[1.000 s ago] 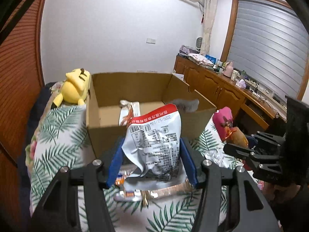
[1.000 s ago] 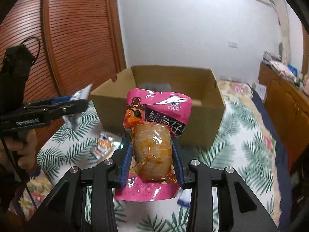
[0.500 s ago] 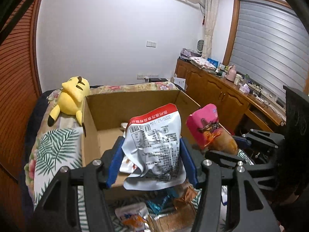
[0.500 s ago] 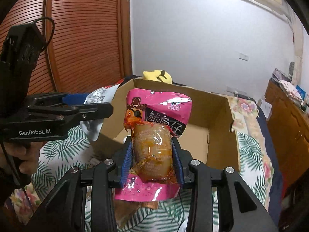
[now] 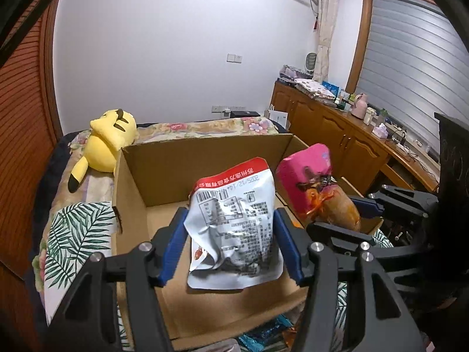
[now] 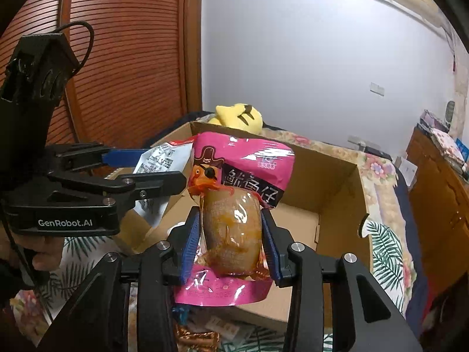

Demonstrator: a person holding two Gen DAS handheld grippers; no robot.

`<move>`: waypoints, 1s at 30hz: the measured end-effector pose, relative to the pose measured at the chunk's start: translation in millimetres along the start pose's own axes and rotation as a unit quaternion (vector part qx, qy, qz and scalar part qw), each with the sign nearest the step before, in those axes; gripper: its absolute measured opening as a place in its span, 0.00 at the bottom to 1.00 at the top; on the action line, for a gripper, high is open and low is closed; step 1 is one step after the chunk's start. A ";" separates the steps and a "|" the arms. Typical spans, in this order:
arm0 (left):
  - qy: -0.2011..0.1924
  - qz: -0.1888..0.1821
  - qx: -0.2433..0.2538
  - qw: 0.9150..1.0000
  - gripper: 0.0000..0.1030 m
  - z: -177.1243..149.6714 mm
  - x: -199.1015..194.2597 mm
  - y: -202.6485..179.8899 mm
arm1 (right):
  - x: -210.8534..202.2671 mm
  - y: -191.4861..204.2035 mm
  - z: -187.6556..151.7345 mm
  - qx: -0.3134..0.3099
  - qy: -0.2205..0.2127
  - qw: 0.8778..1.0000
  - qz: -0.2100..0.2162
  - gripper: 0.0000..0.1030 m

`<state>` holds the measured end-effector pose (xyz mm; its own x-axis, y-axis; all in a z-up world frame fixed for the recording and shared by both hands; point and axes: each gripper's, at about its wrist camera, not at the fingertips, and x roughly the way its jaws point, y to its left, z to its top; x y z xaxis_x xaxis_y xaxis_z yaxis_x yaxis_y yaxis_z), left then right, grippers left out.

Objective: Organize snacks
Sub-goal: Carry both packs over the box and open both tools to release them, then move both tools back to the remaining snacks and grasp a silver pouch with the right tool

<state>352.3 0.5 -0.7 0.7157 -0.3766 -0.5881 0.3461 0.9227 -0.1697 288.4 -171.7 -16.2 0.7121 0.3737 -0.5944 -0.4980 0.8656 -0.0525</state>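
My left gripper [image 5: 231,243] and right gripper [image 6: 231,240] are both opening — silver packet [image 5: 234,228] and pink packet [image 6: 234,205] between the pads, cardboard box [image 5: 205,161] just ahead.

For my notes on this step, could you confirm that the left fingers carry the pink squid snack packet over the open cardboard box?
Not quite: the left fingers carry the silver foil packet with the red top edge, as the left wrist view shows. The pink squid snack packet sits in the right gripper. Both hang over the open cardboard box.
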 end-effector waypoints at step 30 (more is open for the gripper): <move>-0.026 0.043 0.010 0.999 0.75 3.8 -15.7 -0.8 | -14.4 -9.0 -2.9 0.046 -0.020 0.999 0.002 0.73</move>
<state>343.0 5.3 11.7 0.7731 -0.3006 -0.5586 0.2936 0.9502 -0.1050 281.2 -185.9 -9.5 0.7307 0.3883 -0.5615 -0.4545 0.8904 0.0243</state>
